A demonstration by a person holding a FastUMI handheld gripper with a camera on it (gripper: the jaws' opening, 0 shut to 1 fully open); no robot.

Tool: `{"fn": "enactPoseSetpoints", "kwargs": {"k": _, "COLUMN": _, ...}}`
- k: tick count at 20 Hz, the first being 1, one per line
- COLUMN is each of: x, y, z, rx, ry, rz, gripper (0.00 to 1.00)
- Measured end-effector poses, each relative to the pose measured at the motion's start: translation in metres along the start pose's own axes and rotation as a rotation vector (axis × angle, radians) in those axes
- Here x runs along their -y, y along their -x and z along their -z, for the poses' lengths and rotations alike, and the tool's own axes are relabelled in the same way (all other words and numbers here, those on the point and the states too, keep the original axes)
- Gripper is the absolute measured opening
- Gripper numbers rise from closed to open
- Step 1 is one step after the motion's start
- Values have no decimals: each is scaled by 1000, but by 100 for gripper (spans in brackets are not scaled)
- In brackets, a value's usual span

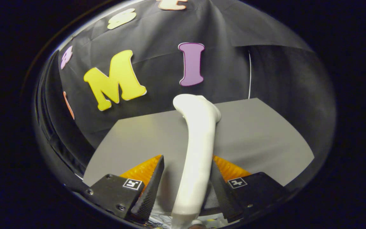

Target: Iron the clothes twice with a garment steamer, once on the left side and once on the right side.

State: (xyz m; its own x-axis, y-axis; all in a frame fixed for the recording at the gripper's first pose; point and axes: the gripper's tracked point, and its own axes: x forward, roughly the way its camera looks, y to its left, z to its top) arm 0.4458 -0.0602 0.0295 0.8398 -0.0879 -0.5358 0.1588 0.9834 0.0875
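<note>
**Steamer between my fingers, no garment ahead yet**

On my left, one finger (149, 187) stands a little off the white garment steamer (197, 149); a sliver of grey shows between its inner edge and the handle. In the middle the steamer's handle runs up from between my fingers and bends at the head, which rests out beyond them over the grey table (259, 136). On my right the other finger sits close against the handle, though I cannot tell whether it truly presses. So my gripper (186, 187) is narrowed around the handle, and I cannot say for sure the hold is firm on both sides.

I judge this to be the pick-up or carrying step, ahead of the first pass. I see no clothes on the table from here, so neither side looks ironed yet. Next I'd want a sure squeeze on the handle, then to bring the head to the garment's left side and draw it along steadily.
</note>
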Motion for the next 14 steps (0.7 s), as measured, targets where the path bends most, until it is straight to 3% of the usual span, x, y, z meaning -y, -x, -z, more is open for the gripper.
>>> {"fn": "enactPoseSetpoints", "kwargs": {"k": 4, "x": 9, "y": 0, "z": -1, "rx": -26, "ry": 13, "rz": 97, "gripper": 79}}
{"fn": "enactPoseSetpoints", "kwargs": {"k": 7, "x": 14, "y": -1, "z": -3, "rx": -34, "ry": -12, "rz": 142, "gripper": 67}}
{"fn": "enactPoseSetpoints", "kwargs": {"k": 10, "x": 16, "y": -1, "z": -5, "rx": -19, "ry": -9, "rz": 140, "gripper": 51}}
{"fn": "enactPoseSetpoints", "kwargs": {"k": 14, "x": 18, "y": -1, "z": -8, "rx": 4, "ry": -34, "rz": 121, "gripper": 43}}
